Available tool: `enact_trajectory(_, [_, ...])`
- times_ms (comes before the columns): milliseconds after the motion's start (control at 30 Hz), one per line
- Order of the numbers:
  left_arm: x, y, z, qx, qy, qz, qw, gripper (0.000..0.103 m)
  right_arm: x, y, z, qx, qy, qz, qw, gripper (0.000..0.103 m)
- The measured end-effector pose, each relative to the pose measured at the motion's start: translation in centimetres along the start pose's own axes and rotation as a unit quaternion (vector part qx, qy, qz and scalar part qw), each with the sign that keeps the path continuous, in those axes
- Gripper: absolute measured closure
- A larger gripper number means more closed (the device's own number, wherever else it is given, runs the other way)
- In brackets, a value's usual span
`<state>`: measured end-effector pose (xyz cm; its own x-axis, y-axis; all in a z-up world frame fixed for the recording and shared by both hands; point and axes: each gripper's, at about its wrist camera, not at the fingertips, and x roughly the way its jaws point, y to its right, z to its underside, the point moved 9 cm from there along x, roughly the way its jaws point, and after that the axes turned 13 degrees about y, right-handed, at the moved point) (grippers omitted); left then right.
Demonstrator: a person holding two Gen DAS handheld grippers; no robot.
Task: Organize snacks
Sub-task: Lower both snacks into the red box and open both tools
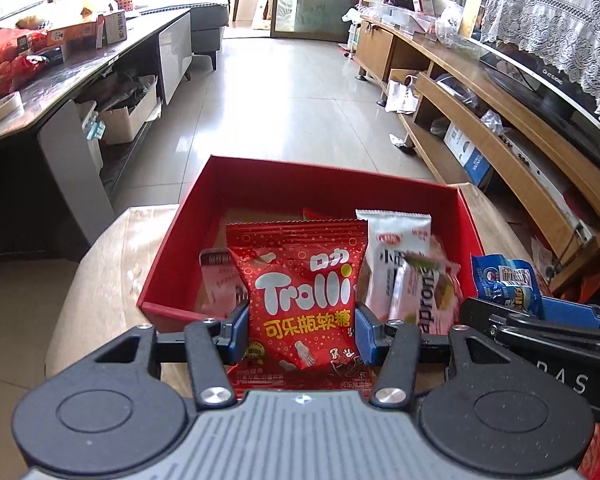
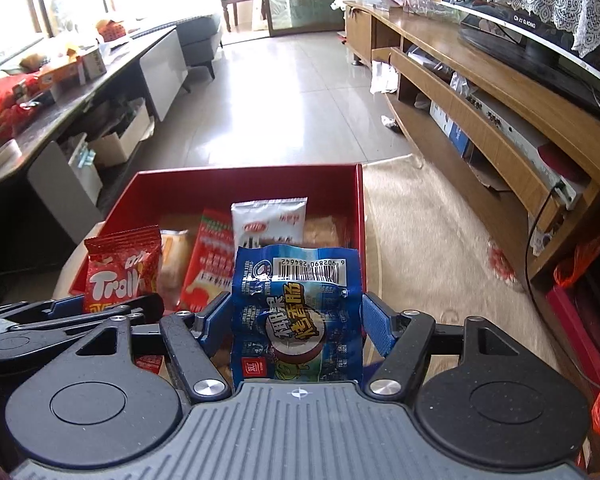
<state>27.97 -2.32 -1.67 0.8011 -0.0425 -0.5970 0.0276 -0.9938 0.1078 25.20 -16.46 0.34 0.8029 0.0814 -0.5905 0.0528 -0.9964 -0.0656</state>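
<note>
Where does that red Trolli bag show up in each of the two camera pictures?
Left wrist view: Trolli bag sits bottom centre, pinched in the left claw.
Right wrist view: same bag at lower left, in front of the box's left side.
Shared landmark: the red box, also seen here.

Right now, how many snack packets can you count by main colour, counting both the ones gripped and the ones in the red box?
Red packets: 2, the Trolli bag in the left hand-held gripper and one in the red box at
Blue: 1, in the right hand-held gripper at
White: 1
Orange-yellow: 1
Total: 5; others too hidden to count.
</note>
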Motion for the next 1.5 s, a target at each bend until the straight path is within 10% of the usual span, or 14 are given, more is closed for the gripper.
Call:
enact_trajectory(1100, [8.8, -0.8, -0.4, 0.007, -0.033, -0.051, 0.9981, 0.056, 8.5, -0.5, -0.8, -0.032, -0.019, 0.005, 0.999, 0.027])
enact_trajectory(1500, [7.9, -1.7, -2.0, -0.008, -0.011, -0.050, 0.9987, 0.039, 7.7, -0.2, -2.8, -0.040, 0.022, 0.011, 0.999, 0.017])
